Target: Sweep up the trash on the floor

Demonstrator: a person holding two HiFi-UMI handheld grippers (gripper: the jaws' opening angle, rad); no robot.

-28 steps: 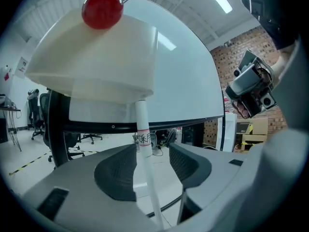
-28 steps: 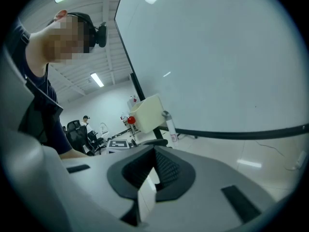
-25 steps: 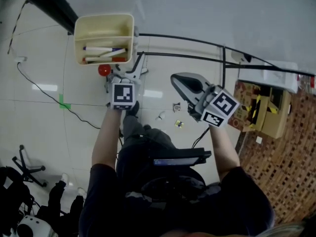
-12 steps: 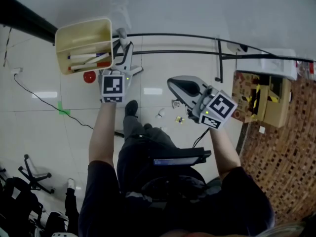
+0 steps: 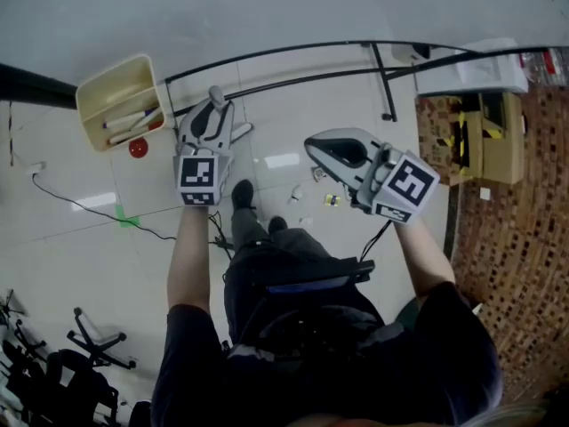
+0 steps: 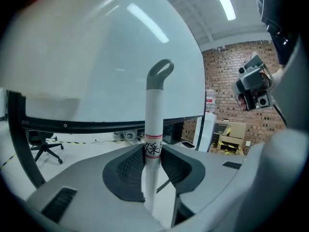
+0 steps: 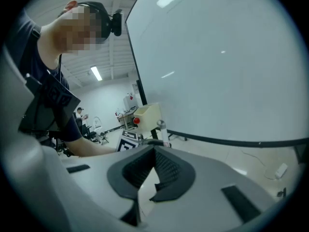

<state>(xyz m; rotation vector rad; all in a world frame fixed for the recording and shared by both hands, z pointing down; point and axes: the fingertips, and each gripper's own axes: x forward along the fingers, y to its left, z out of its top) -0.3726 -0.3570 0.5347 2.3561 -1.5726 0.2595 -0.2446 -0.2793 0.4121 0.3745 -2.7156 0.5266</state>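
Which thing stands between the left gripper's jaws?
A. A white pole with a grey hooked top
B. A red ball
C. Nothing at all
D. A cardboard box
A: in the left gripper view, the jaws of the left gripper have just been closing, and they press on both sides of the white pole, which stands upright between them.

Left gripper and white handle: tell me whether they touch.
Touching. In the left gripper view the left gripper has just been closing its jaws, and both pads press on the white handle between them.
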